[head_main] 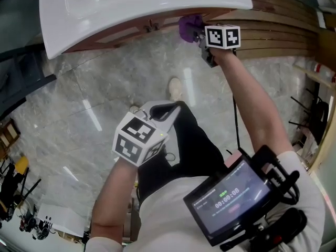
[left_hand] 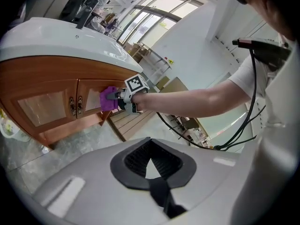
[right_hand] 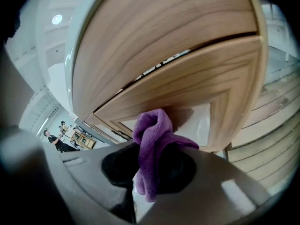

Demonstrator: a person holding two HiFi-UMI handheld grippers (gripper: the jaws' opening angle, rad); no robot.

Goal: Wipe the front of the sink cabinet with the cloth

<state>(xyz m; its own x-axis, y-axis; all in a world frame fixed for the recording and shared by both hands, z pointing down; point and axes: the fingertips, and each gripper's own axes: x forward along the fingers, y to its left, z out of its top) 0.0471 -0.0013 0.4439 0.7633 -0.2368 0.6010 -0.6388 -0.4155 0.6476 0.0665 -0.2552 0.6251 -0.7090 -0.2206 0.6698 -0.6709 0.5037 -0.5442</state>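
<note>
- Closest to us, down at 5 o'clock in the head view, is a chest-mounted screen (head_main: 229, 202) showing a timer readout.
- Just above it, near the centre, we've got the left gripper (head_main: 169, 109) and its marker cube hanging over the marble floor (head_main: 79, 98), well away from the cabinet.
- Its own view shows the left gripper (left_hand: 151, 165) with jaws drawn together and nothing between them.
- Up at 12 o'clock, the arm is stretched out and the right gripper (head_main: 199, 34) sits right under the lip of the white sink (head_main: 131, 9).
- The right gripper (right_hand: 150, 168) is clamped on the purple cloth (right_hand: 152, 139), which bunches up out of the jaws.
- That cloth (head_main: 189, 26) is pressed against the front of the wooden cabinet (right_hand: 187, 69), touching a door at the edge of its pale inset panel.
- From the left gripper view, the cloth (left_hand: 108, 99) sits at 3 o'clock from the pair of door handles (left_hand: 75, 106), on the right-hand door.
- Wooden slats (head_main: 278, 35) run off at 2 o'clock beside the cabinet.
</note>
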